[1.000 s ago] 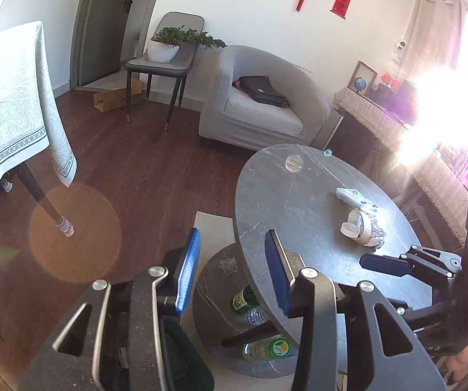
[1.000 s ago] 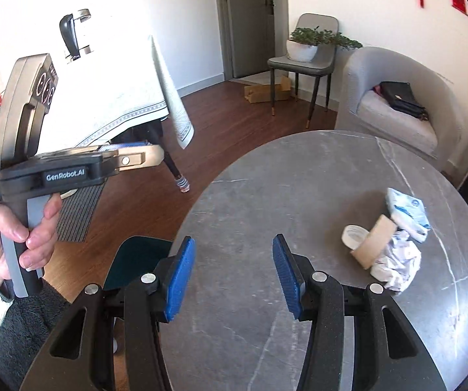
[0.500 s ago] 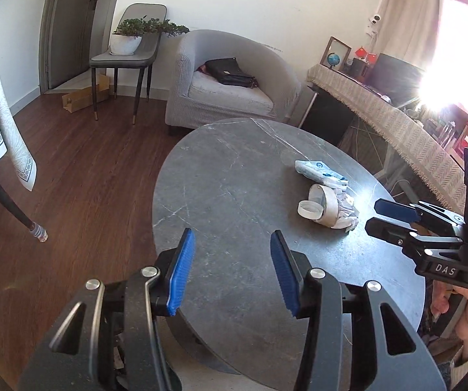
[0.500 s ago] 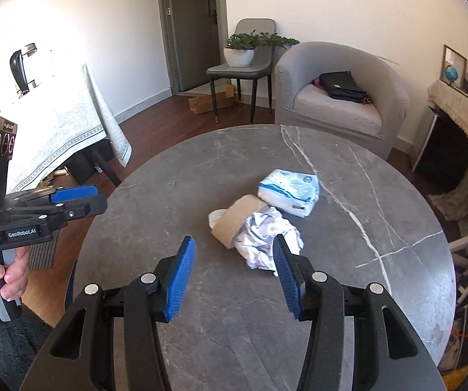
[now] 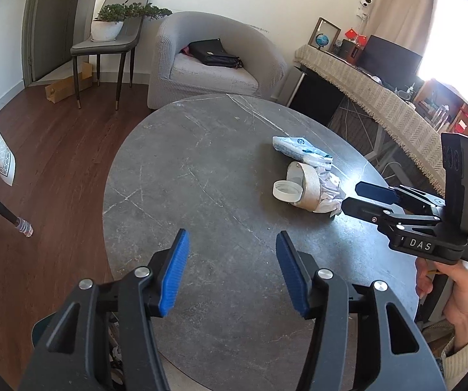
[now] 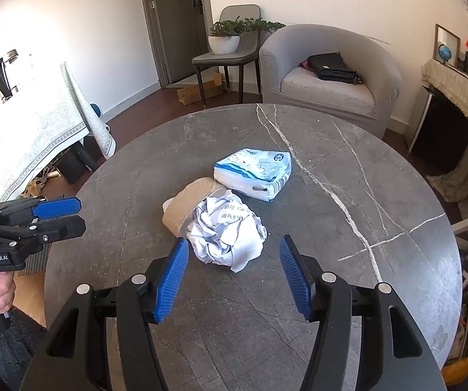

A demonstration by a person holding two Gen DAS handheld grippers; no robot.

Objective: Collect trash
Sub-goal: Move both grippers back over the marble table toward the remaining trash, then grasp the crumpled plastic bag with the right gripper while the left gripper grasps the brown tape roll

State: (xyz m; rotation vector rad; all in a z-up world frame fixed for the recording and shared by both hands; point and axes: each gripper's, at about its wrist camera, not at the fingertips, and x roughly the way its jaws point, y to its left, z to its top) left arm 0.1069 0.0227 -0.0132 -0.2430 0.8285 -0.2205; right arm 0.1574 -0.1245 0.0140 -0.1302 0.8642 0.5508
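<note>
Both grippers have swung in over the round grey marble table (image 6: 348,293), jaws opening and empty. Right gripper (image 6: 234,273) frames the crumpled white paper ball (image 6: 227,231) mid-table against a brown cardboard tape roll (image 6: 185,205); left gripper (image 5: 232,273) hovers over bare stone. Paper looks light, soft, crushable: pinch its bulk.

Looked down along each gripper's jaws, obliquely and closely, onto the same round table (image 5: 181,176) and armchair (image 6: 331,75).

Both grippers are matte black, with angular linkage arms, round silver screw heads at the joints and ribbed blue pads on the fingers (image 6: 172,275). The left gripper (image 5: 232,272) reads "GenRobot.AI" on its side, the right gripper (image 6: 234,273) "DAS". One wrist shows a cream knit cuff (image 5: 462,363), the other a dark sleeve (image 6: 15,345).
</note>
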